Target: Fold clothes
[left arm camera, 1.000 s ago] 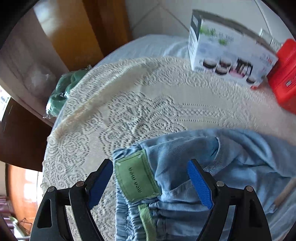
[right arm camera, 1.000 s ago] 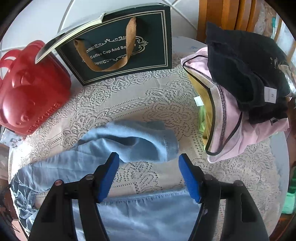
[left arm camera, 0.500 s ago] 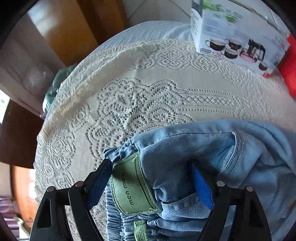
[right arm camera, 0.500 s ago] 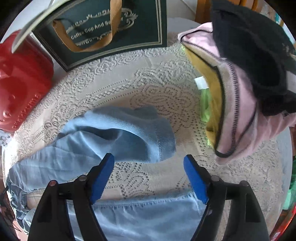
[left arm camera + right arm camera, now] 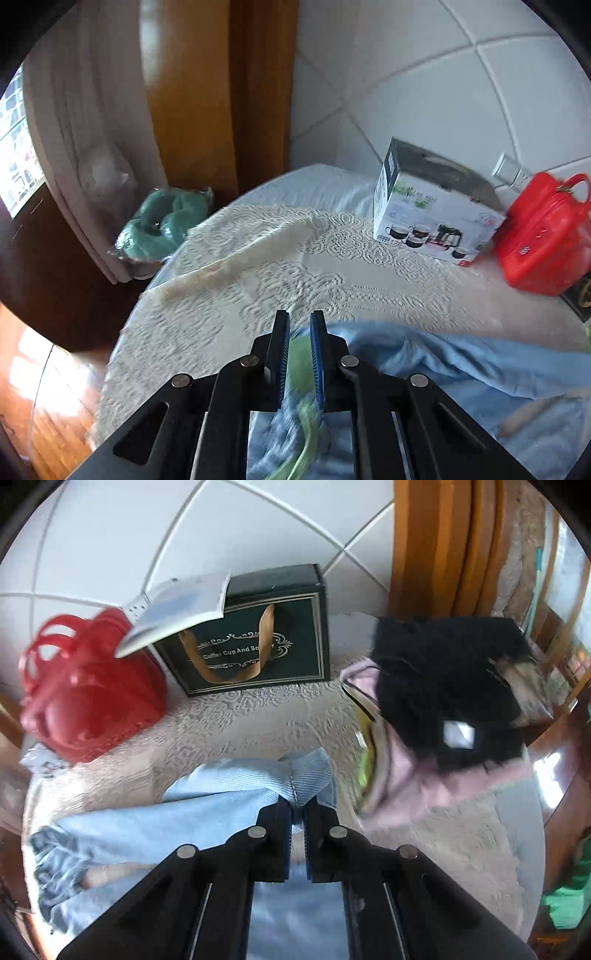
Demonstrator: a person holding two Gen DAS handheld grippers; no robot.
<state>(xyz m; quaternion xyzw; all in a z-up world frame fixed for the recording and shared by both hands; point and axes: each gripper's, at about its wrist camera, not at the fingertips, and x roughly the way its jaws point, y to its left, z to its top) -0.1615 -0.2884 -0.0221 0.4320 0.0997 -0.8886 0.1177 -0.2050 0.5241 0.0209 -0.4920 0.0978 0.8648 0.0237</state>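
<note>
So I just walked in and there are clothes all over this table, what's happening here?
A person is folding a pair of light blue trousers on the lace tablecloth, with a gripper in each hand. The left gripper is shut on the waistband by its green label; the right gripper is shut on a leg hem. A pile of pink and black clothes sits to one side.

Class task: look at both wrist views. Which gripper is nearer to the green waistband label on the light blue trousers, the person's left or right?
Left. The left gripper is shut on the green label at the waistband. The right gripper is shut on the trouser leg hem, at the garment's other end.
</note>
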